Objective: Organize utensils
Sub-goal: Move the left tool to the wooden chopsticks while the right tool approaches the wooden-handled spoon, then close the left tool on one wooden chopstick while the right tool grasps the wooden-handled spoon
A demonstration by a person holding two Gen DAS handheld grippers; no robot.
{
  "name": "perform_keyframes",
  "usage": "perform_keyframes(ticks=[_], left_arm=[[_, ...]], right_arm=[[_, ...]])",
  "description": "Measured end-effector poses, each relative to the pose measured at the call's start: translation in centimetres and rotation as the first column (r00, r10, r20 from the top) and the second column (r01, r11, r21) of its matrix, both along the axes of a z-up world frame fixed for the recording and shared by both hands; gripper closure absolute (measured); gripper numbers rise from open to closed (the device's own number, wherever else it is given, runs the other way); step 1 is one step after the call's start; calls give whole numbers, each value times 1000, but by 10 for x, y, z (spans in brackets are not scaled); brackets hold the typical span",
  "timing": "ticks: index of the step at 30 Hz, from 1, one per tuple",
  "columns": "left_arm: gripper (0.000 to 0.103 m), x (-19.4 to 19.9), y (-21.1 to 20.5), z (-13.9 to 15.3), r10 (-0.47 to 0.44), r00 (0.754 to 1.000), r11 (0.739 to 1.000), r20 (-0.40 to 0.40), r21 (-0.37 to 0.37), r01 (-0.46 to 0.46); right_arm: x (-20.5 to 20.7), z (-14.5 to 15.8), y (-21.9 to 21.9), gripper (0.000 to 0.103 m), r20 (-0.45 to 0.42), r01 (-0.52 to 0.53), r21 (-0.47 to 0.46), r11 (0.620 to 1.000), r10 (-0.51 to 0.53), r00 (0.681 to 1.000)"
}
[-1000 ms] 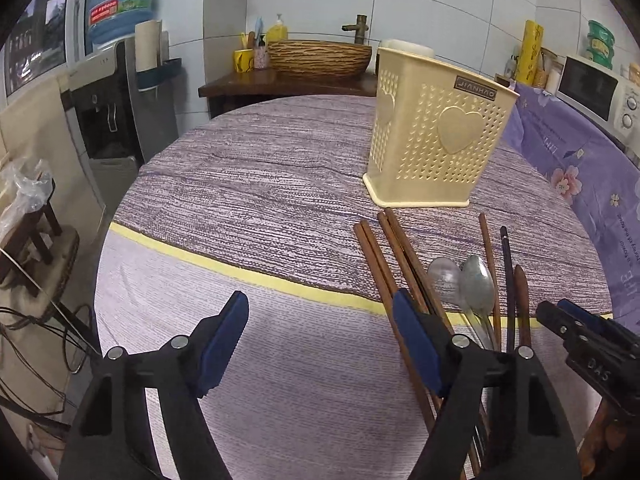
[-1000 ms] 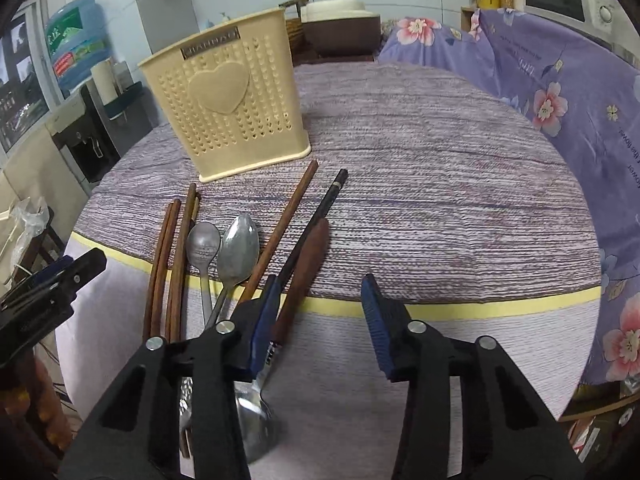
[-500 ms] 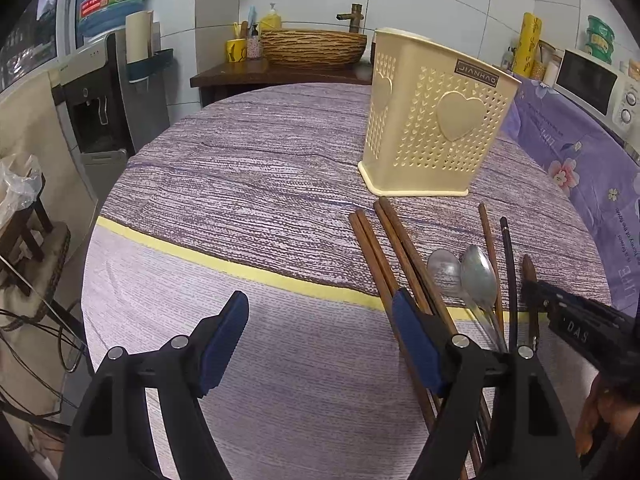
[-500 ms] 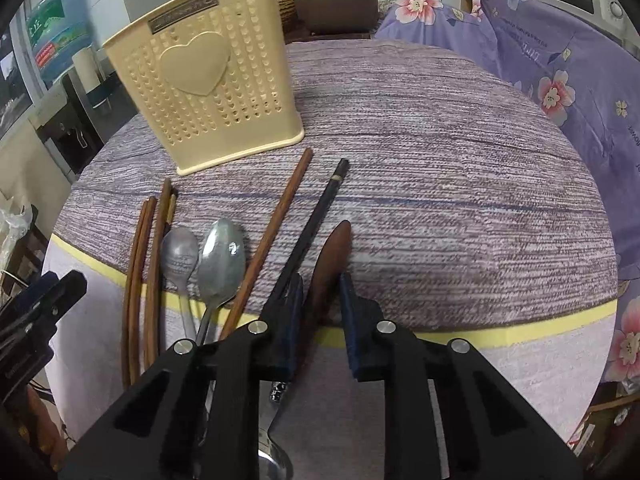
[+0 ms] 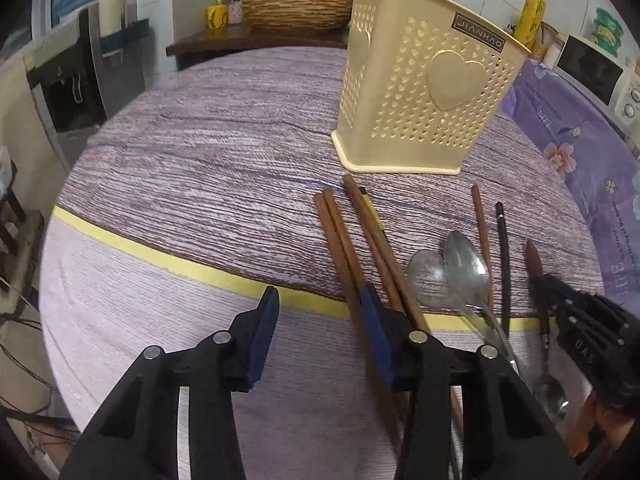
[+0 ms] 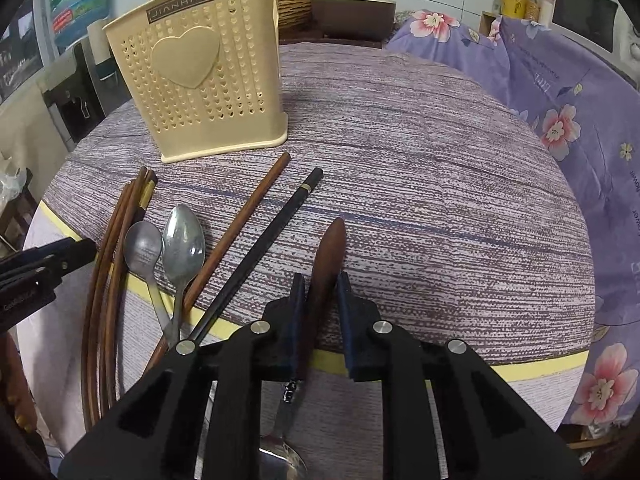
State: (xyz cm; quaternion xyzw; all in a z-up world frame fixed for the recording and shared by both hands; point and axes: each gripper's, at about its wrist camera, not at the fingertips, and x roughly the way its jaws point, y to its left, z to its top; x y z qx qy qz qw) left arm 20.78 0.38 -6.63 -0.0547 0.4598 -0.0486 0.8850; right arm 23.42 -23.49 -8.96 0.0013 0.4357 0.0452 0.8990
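A cream perforated utensil holder (image 5: 424, 92) (image 6: 200, 88) stands upright on the round table. Before it lie several brown chopsticks (image 5: 352, 256) (image 6: 116, 248), two metal spoons (image 5: 460, 268) (image 6: 168, 248), a single brown chopstick (image 6: 244, 216) and a black chopstick (image 6: 264, 248). My right gripper (image 6: 320, 292) is shut on the wooden handle of a spoon (image 6: 328, 256), whose metal bowl (image 6: 280, 460) shows below the jaws. My left gripper (image 5: 320, 320) is open and empty, its right finger next to the brown chopsticks.
The table wears a purple striped cloth with a yellow band (image 5: 160, 256). A purple flowered cloth (image 6: 560, 120) covers something at the right. A side table with a woven basket (image 5: 296, 12) stands behind. A water dispenser (image 5: 80, 72) is at the left.
My right gripper moved forward and closed on the wooden spoon handle. My left gripper moved forward and narrowed somewhat, still open.
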Motion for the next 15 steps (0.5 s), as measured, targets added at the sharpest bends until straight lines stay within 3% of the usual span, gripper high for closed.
perform_keyframes(ticks=[4,11,15], left_arm=[[62,-1,-8,-2,2,1000,999,4,38,-3],[66,-3,1,-2,25,1000,999,-7,27,-24],[66,9,-7,-2,20,1000,998,-15,67,-19]], right_arm=[[1,-1,-2,86,5,4,16,1000,-4,1000],[1,0,-3,85,8,10,11,1000,-10,1000],[3,0,-2,79,-5,22,38,999,-22,1000]])
